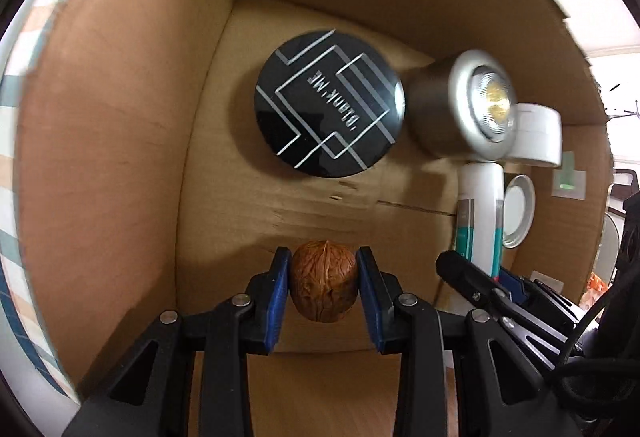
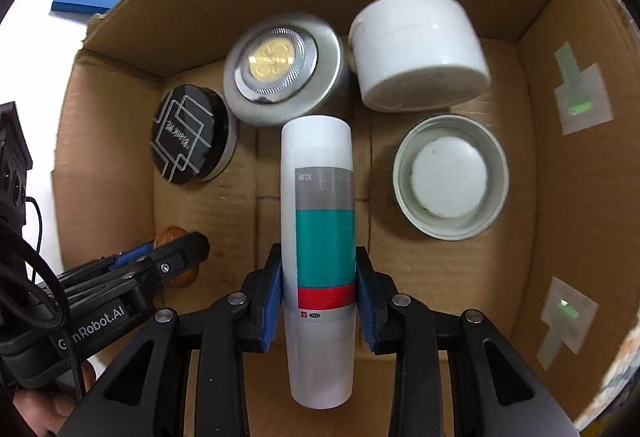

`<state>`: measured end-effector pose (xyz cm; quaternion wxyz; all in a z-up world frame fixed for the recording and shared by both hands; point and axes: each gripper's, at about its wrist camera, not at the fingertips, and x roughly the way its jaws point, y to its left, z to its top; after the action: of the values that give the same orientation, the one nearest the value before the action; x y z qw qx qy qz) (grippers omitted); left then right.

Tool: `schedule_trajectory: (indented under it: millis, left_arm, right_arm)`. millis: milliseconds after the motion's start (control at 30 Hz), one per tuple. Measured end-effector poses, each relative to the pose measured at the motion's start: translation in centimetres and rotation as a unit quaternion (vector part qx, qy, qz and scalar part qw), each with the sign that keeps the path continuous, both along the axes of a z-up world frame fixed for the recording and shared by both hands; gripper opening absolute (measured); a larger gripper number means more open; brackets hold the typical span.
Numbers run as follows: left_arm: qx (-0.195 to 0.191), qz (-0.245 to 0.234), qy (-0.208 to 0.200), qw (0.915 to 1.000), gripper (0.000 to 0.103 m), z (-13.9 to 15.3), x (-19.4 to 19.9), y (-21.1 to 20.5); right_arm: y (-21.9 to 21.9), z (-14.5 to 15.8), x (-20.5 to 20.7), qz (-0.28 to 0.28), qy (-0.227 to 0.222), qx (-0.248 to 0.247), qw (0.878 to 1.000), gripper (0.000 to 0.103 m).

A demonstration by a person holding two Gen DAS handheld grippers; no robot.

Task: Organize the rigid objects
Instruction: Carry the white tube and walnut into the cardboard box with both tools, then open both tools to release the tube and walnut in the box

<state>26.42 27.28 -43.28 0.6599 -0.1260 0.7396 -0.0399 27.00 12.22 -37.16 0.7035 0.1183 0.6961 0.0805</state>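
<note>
From the left wrist camera, the left gripper [image 1: 324, 287] is inside a cardboard box [image 1: 120, 125], its blue fingers [image 1: 278, 293] clamped on one walnut [image 1: 323, 287] held just above the box floor. Beyond it lie one black round compact [image 1: 330, 103] with silver lines, one silver puck light [image 1: 460, 107] tipped on its side and touching the compact, one white jar [image 1: 536, 137] behind the light, and one open metal tin [image 1: 518, 211]. The right gripper's arm reaches in from the right edge.

From the right wrist camera, the right gripper [image 2: 320, 295] grips one white tube [image 2: 320, 249] with teal and red bands, upright between its fingers [image 2: 272, 297] over the box [image 2: 560, 117]. Five things are in view inside: compact [image 2: 190, 135], puck light [image 2: 280, 67], white jar [image 2: 418, 53], tin [image 2: 450, 177] holding a white disc, and the walnut [image 2: 172, 235] in the left gripper [image 2: 180, 249].
</note>
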Motion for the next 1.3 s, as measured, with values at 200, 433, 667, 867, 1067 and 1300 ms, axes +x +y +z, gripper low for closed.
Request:
schedule_trajectory:
  millis: [200, 433, 667, 867, 1067, 1300]
  left_arm:
    - [0.004, -0.001, 0.006, 1.0, 0.03, -0.9, -0.3, -0.3]
    - [0.015, -0.004, -0.001, 0.9999, 0.03, -0.7, 0.5, -1.1]
    - [0.012, -0.001, -0.003, 0.9999, 0.031, -0.5, 0.6, -1.7]
    - [0.033, -0.008, 0.001, 0.9994, 0.051, 0.7, -0.3, -1.8]
    - [0.078, -0.04, -0.023, 0.9959, 0.06, 3.7, -2.1, -3.2]
    - [0.11, -0.037, -0.089, 0.9893, 0.096, 8.9, -4.6, -4.3]
  right_arm:
    - [0.4, -1.8, -0.5, -0.003, 0.003, -0.024, 1.0, 0.035]
    - [0.4, -3.0, 0.3, -0.011, 0.021, -0.029, 0.999, 0.036]
    - [-0.1, -3.7, 2.9, -0.023, 0.034, -0.037, 0.998, 0.037]
    - [-0.6, -2.7, 2.7, -0.013, 0.03, -0.054, 0.998, 0.069]
    - [-1.2, -2.0, 1.4, -0.001, 0.031, -0.073, 0.997, 0.074]
    - [-1.9, -0.3, -0.2, 0.017, 0.012, -0.097, 0.995, 0.091]
